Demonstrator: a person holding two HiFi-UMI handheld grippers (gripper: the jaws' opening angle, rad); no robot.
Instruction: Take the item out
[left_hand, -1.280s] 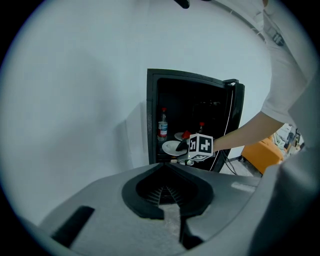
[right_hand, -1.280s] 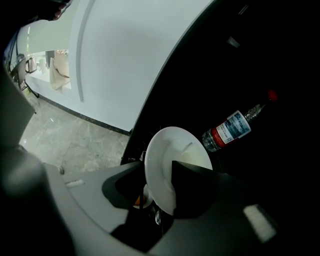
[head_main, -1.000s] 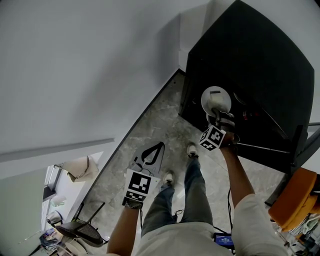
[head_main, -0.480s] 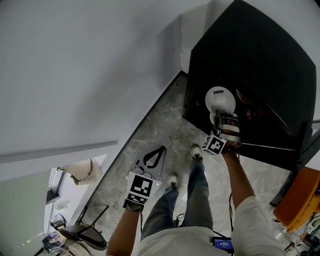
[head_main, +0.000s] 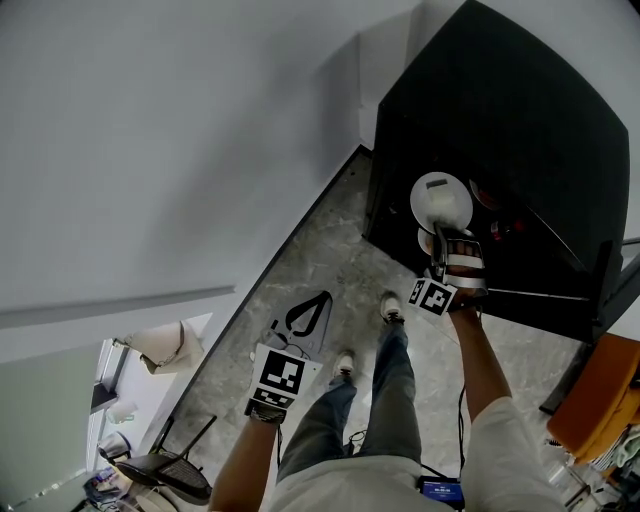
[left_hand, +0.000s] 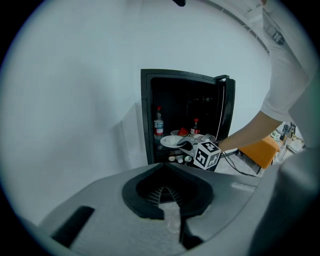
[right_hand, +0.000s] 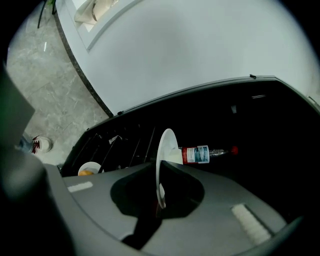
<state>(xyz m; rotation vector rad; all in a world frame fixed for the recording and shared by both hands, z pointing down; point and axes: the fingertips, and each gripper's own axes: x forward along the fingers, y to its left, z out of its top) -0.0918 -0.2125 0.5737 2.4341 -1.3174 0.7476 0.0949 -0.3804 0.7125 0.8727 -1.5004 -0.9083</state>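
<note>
White plate (right_hand: 162, 150) rim pinched in right hand-held gripper (right_hand: 159, 201) inside open black cabinet (head_main: 500, 120); left hand-held gripper (left_hand: 171, 220) closed, empty.

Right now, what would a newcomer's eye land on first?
The white plate, pinched by its rim in the right tongs at the mouth of the open black cabinet. Deeper inside stands a red-capped bottle; the left tongs hang low over the grey stone floor.

Wire shelf (right_hand: 117, 145) in black cabinet (right_hand: 280, 125): red-capped bottle (right_hand: 202, 154), small white bowl (right_hand: 90, 169).
</note>
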